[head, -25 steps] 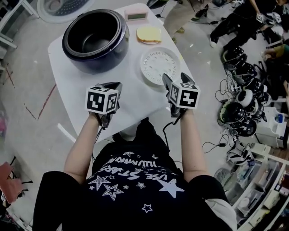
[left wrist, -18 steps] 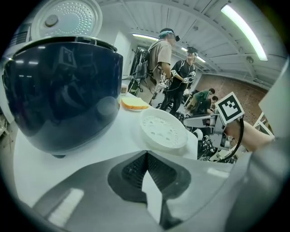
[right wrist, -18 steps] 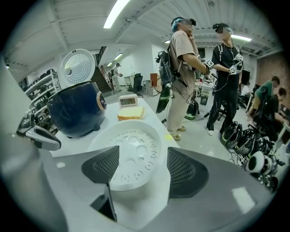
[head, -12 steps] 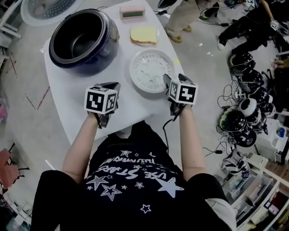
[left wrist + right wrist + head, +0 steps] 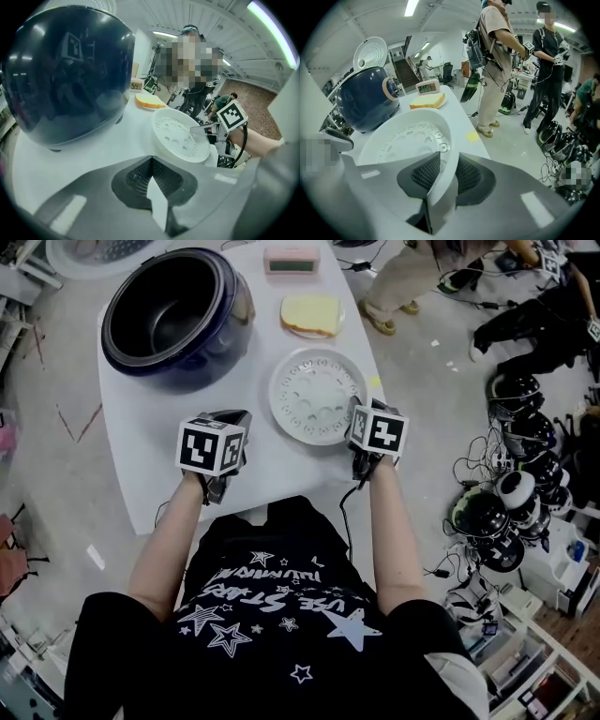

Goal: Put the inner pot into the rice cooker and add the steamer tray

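Note:
The dark blue rice cooker (image 5: 178, 320) stands at the table's far left with its lid (image 5: 370, 51) up and the dark inner pot (image 5: 169, 306) sitting inside it. The white perforated steamer tray (image 5: 314, 390) lies flat on the table to the right of the cooker. My right gripper (image 5: 354, 416) is at the tray's near right edge, shut on its rim (image 5: 445, 140). My left gripper (image 5: 232, 420) hovers over the table in front of the cooker (image 5: 65, 70), shut with nothing in it. The left gripper view shows the tray (image 5: 180, 136) with the right gripper's jaws on it.
A yellow slice on a small plate (image 5: 311, 313) and a pink digital timer (image 5: 292, 259) sit at the table's far end. A yellow note (image 5: 472, 136) lies near the right edge. People stand beyond the table; helmets and cables (image 5: 506, 493) crowd the floor at the right.
The right gripper has crept a little forward onto the tray's near right rim. The left gripper has held its place, and the head view has shifted slightly.

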A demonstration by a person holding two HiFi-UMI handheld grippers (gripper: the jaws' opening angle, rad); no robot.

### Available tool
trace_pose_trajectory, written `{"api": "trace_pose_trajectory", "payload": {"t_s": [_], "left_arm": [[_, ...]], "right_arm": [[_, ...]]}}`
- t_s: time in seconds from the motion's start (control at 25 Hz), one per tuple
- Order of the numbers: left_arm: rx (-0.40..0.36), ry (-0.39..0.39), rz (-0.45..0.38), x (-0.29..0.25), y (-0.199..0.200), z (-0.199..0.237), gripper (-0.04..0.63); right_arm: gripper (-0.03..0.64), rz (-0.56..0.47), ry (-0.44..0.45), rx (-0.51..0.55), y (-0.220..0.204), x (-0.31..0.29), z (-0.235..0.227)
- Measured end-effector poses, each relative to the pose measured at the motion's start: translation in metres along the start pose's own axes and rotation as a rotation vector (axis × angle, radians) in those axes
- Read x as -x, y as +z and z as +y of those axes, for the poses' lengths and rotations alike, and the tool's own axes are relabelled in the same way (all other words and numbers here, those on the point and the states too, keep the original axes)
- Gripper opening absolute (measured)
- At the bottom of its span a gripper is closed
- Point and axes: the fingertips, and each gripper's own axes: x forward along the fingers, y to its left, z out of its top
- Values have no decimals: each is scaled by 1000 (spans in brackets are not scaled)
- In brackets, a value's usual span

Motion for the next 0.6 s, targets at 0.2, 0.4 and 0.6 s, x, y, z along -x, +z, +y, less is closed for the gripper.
{"api": "trace_pose_trajectory", "payload": {"t_s": [0.2,0.4,0.6], "left_arm": [[30,22,-6,3,-1,-1,3],[57,40,-28,10,-1,5,3],[74,52,-62,18,6,4,3]], "right_arm": [[60,-1,-7,-47,6,-3,-8],[46,-21,2,-37,14,-5,-6],[46,-36,10,-7,25,3,-8]]}}
